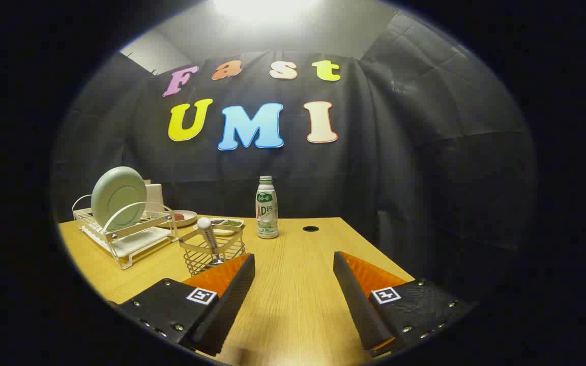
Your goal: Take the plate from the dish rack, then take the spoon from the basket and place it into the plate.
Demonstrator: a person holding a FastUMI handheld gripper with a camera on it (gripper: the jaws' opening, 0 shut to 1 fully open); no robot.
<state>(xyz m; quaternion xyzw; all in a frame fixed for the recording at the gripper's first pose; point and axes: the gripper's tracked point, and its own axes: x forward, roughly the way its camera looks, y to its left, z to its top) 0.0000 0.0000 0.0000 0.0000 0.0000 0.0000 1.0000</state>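
Note:
A pale green plate (119, 197) stands upright in a white wire dish rack (125, 234) at the far left of the wooden table (293, 284). Just ahead of my left finger sits a wire basket (211, 251), and a spoon (206, 231) stands in it with its rounded end up. My gripper (293, 262) is open above the table with nothing between its fingers. The rack lies well beyond and to the left of the fingers.
A white drink bottle (266, 207) stands straight ahead beyond the fingers. Behind the basket lie a small dish (183, 217) and a shallow divided tray (228, 224). A round hole (311, 229) is in the tabletop near the far edge. The table's right edge runs close to my right finger.

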